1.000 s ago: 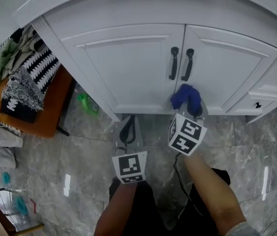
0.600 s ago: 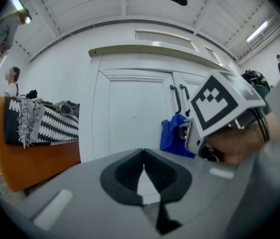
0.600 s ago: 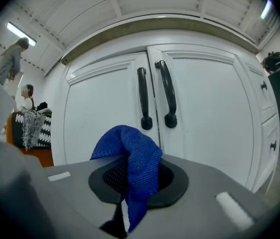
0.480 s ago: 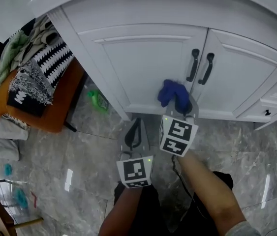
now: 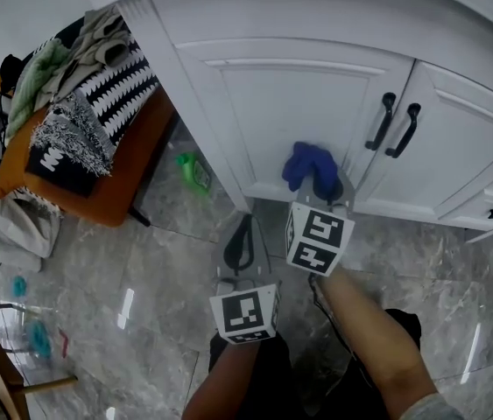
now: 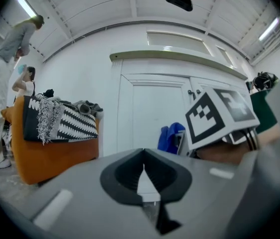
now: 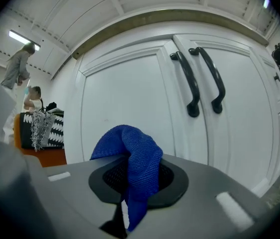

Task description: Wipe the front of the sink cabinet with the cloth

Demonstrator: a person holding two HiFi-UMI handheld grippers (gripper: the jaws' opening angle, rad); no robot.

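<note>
Sliding left, the cloth (image 5: 310, 166) now sits left of the handles (image 5: 397, 128), pinched tight in the right gripper (image 5: 327, 187). The left gripper (image 5: 242, 241) is closed and empty. Hard rubbing could tug the cloth loose.

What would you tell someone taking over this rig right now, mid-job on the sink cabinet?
Left gripper: shut, empty, held low over the floor, short of the cabinet.
Right gripper: shut on the cloth, at the lower part of the left door, left of the handles. Contact with the door cannot be confirmed.
Done: no wipe marks show, so progress cannot be judged.
Left: probably wipe across the left door, then the right door.
</note>
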